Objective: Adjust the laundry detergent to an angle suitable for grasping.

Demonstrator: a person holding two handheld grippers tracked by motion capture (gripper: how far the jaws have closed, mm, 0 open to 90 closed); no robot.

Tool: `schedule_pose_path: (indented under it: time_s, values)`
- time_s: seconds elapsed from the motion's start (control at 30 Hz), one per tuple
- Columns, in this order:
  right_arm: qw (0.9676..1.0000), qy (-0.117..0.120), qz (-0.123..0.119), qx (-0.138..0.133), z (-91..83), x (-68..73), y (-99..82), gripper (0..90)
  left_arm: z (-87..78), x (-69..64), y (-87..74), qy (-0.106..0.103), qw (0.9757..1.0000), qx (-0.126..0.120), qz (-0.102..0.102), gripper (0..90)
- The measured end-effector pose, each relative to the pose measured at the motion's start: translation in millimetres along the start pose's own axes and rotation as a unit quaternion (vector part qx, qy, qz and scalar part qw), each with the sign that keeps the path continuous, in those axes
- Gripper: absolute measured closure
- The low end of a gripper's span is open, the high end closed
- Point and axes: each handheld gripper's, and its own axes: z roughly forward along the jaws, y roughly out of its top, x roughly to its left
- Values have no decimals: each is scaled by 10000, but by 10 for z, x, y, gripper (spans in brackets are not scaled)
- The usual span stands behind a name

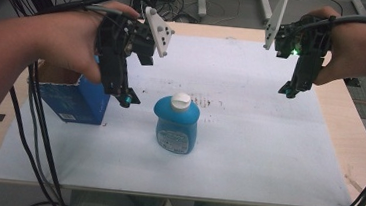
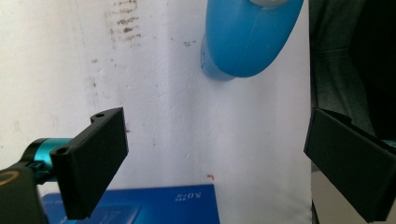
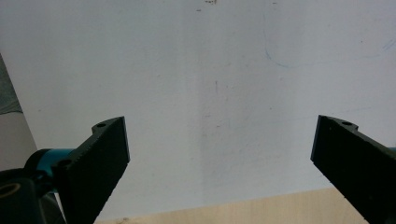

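Held wide apart with nothing between them, the jaws of the left gripper [image 1: 127, 99] are seen hovering above the white sheet [image 1: 247, 154], just to the left of the blue bottle [image 1: 177, 126] and clear of it. From the left gripper view, the bottle [image 2: 250, 39] is found ahead and somewhat to the right of the line between the jaws, with bare sheet [image 2: 187, 135] directly below the gap. The bottle is stood upright near the middle of the sheet, its long axis vertical and its white cap [image 1: 180, 102] on top, so it is judged that any grasp would have to be made from the side across the body, or from above around the cap. A blue box [image 1: 70, 103] is seen close behind and below the left gripper, at the left edge of the sheet. Farther off, the right gripper [image 1: 289, 91] is held high over the right part of the sheet, well apart from the bottle, its jaws likewise spread with nothing between them. By this layout the left gripper is judged much the nearer to the bottle.
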Motion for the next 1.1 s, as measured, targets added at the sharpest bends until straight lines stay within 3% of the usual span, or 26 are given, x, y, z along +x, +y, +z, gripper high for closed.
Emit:
schedule_pose_path:
  time_s: [0.17, 0.3, 0.33, 0.57, 1.1]
  values:
    - [10000, -6, -5, -18, -8, -7, -22, 34, -39, 43, -17, 86, 9994, 311, -85, 18]
    - [10000, -19, 23, -25, -14, -6, -32, 34, -49, 52, -25, 107, 9992, 381, -77, 16]
    - [10000, -19, 23, -25, -14, -6, -32, 34, -101, 75, -48, 137, 9986, 489, -140, 16]
    - [10000, -35, 58, -31, -26, -11, -66, 34, -203, 132, -70, 198, 9972, 651, -295, 18]
    - [9999, -40, 74, -109, -13, -83, -112, 34, -341, 232, -60, 169, 9965, 615, -532, 18]
